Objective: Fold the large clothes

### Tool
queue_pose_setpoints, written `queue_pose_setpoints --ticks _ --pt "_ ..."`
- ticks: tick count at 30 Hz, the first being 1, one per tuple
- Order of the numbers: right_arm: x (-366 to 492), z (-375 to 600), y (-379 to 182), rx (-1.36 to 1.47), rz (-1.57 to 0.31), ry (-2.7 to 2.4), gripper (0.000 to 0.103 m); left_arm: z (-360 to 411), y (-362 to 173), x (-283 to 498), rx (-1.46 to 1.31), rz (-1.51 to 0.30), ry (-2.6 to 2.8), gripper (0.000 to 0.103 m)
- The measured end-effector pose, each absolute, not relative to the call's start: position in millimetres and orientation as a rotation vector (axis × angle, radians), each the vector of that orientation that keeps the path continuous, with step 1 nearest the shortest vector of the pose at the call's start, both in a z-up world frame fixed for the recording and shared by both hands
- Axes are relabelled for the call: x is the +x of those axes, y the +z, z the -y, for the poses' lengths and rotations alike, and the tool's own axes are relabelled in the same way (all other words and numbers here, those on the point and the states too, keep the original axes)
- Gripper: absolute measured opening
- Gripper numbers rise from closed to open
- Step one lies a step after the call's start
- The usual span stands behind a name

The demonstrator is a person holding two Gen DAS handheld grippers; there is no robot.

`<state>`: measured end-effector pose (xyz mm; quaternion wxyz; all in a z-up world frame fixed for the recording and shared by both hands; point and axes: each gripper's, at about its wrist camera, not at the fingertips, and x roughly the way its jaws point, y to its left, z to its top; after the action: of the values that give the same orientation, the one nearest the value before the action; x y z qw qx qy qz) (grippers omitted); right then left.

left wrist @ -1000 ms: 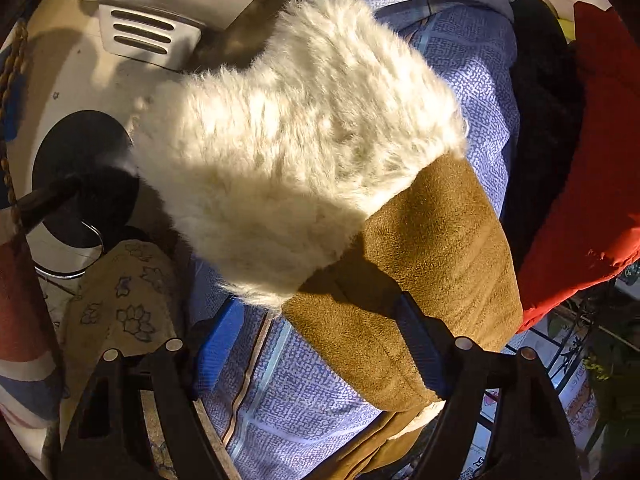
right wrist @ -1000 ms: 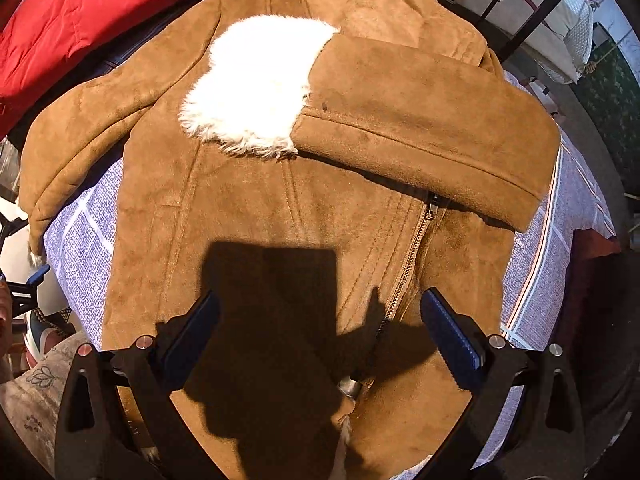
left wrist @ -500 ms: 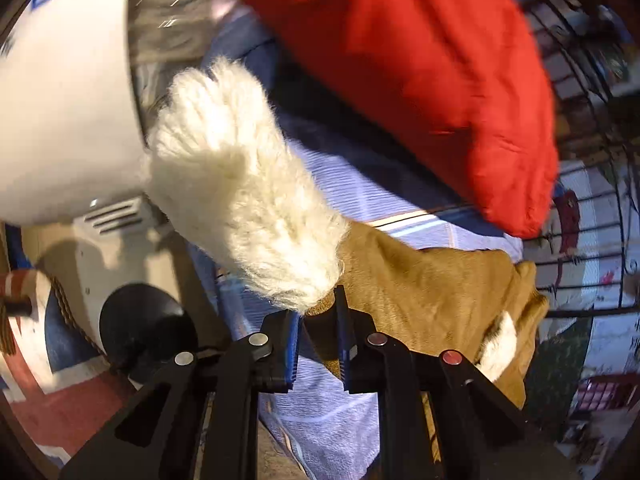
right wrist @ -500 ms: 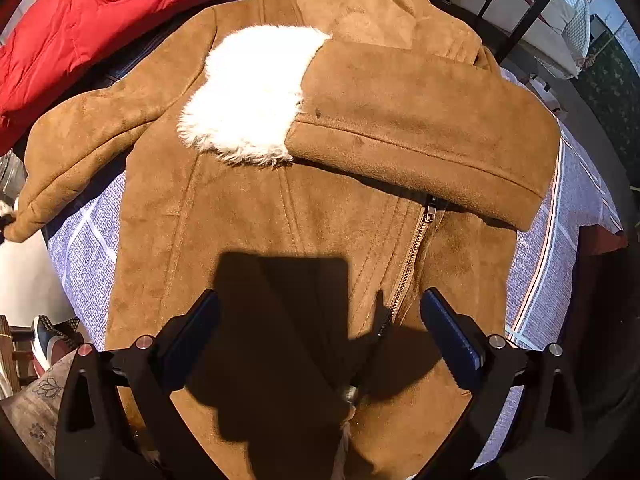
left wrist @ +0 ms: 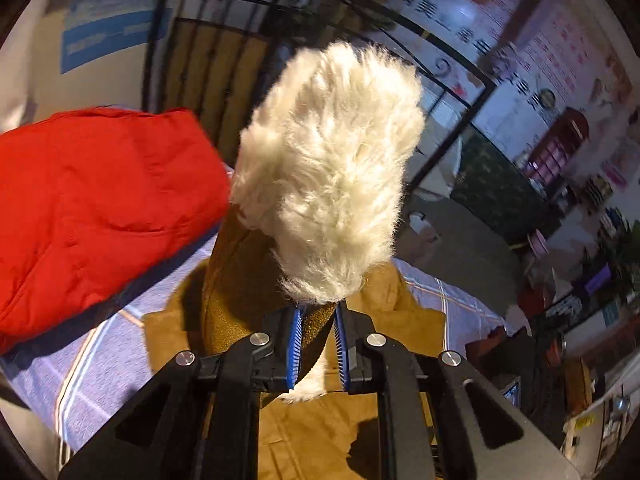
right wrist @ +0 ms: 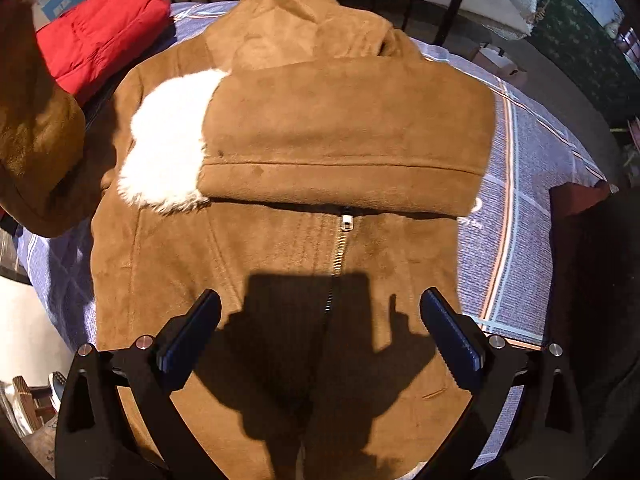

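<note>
Left wrist: sleeve (left wrist: 256, 280) pinched between left tongs (left wrist: 318, 344).

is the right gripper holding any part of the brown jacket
No, the right gripper hangs open above the brown jacket, its pads gripping nothing.

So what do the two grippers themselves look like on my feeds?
Both look the same build. The left gripper has black angular finger arms with cut-out openings, round silver bolts at the joints, and ribbed blue pads on the inner faces. The right gripper has matching black arms, silver bolts and dark blue ridged pads. No cables, markings, hands or sleeves show in either view.
</note>
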<state>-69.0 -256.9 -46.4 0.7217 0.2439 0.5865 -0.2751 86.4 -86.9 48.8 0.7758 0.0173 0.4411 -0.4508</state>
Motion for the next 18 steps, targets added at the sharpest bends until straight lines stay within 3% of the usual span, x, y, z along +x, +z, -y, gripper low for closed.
queue_pose_setpoints --ticks 2,5,6,7,11,18 --pt "-81 267 -46 0.568 -1.290 -0.650 0.098 128 25 68 0.122 -0.978 -1.023 0.019" --pt "-100 281 -47 0.613 -1.293 -0.704 0.098 179 -22 44 0.226 -1.113 -1.094 0.049" --pt "-106 284 -48 0.627 -1.293 -0.718 0.098 189 -38 37 0.230 -1.170 -1.134 0.068" --pt "-111 286 -49 0.641 -1.293 -0.727 0.098 196 -51 28 0.246 -1.220 -1.157 0.072" --pt "-125 295 -52 0.675 -1.292 -0.762 0.098 194 -78 4 0.303 -1.299 -1.176 0.073" --pt "-110 318 -49 0.730 -1.238 -0.729 0.098 131 -67 36 0.262 -1.276 -1.062 0.076"
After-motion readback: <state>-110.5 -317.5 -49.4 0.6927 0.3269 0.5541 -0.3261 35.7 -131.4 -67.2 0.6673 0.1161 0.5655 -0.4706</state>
